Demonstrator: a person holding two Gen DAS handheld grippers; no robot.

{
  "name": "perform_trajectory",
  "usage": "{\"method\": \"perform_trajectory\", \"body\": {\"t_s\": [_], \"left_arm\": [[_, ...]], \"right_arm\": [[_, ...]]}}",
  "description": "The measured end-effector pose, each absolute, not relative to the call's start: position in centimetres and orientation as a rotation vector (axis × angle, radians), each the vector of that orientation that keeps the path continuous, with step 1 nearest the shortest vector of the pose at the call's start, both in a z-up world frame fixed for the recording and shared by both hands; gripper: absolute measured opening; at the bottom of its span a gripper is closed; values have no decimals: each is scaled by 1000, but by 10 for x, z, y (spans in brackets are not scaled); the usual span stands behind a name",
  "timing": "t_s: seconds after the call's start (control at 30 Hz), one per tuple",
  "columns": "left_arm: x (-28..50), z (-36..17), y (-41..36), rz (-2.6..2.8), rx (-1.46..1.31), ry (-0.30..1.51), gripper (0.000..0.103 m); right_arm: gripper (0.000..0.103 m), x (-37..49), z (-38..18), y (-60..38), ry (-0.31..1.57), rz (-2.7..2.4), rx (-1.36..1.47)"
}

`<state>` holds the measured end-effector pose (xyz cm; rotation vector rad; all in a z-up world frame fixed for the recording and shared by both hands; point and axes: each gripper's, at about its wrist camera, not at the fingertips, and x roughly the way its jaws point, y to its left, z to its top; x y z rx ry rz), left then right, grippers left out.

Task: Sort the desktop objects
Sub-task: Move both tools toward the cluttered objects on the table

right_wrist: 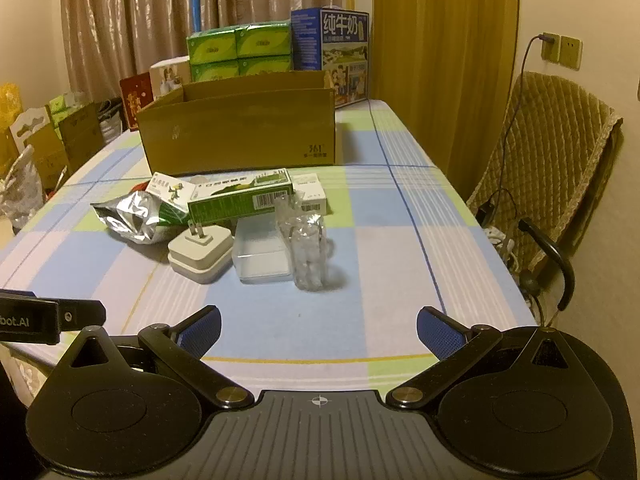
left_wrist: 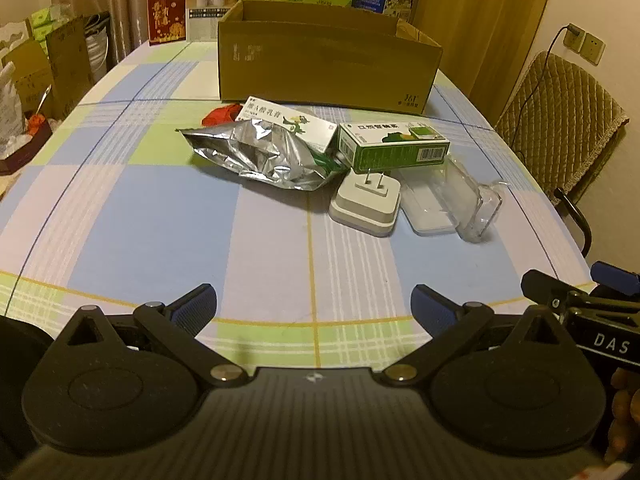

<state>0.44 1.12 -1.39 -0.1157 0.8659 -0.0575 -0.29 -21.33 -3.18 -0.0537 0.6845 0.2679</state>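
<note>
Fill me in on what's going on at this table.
A person holds a gripper in each hand above a checked tablecloth, sorting not yet begun. The left gripper and right gripper are both open and empty. Ahead lies a small pile: a silver foil bag, a green box, a white plug adapter and clear plastic packaging. An open cardboard box stands behind the pile.
</note>
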Motion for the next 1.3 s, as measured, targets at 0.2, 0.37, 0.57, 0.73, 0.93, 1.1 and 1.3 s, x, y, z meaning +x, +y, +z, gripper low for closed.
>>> {"method": "perform_trajectory", "body": {"t_s": [0.2, 0.37, 0.57, 0.73, 0.93, 1.1, 1.3], "left_arm": [[3, -15, 13, -74, -144, 869, 101], [2, -13, 10, -87, -148, 838, 101], [2, -12, 11, -107, -156, 814, 102], [5, -10, 11, -139, -154, 821, 102], [15, -9, 8, -166, -111, 834, 102], [26, -9, 5, -190, -86, 828, 102], [45, -17, 1, -240, -53, 828, 101]], "right_arm": [[101, -3, -32, -215, 683, 269, -49], [101, -3, -32, -214, 683, 270, -49], [101, -3, -32, -216, 679, 286, -30], [101, -2, -28, -216, 660, 305, -10], [101, 6, -23, -215, 643, 321, -8], [101, 20, -24, -210, 659, 335, -43], [99, 38, -32, -208, 653, 306, -77]]}}
